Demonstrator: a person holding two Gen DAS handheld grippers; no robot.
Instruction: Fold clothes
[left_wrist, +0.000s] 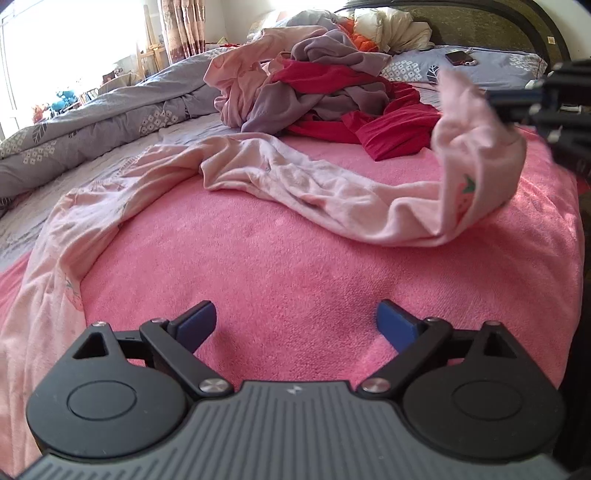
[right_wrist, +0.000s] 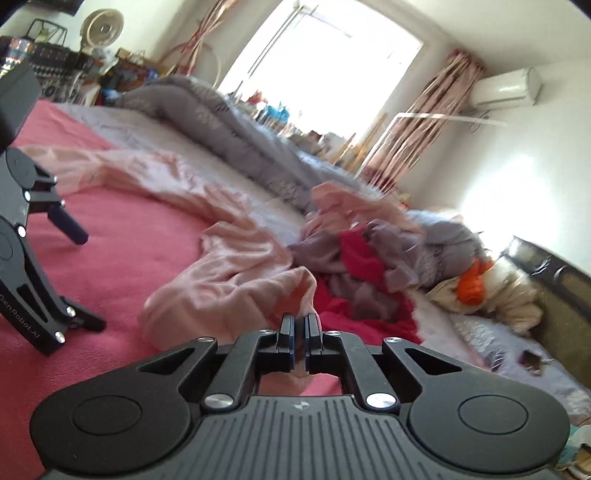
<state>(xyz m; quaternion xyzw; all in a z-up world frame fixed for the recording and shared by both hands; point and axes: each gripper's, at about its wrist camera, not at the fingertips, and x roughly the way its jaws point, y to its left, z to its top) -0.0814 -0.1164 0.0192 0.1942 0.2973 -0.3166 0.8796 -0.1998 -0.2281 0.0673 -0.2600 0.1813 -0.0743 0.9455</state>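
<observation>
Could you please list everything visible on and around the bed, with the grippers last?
Pink garment: one, pale pink, strewn across the blanket, one end lifted.
Blanket: one, bright pink, covering the bed.
Clothes pile: one heap, mauve, red and pink, behind the garment.
Quilt: one, grey patterned, bunched at the bed's far side.
Phone: one, dark, near the headboard.
Left gripper: open, empty, over the blanket.
Right gripper: shut on the pink garment.
</observation>
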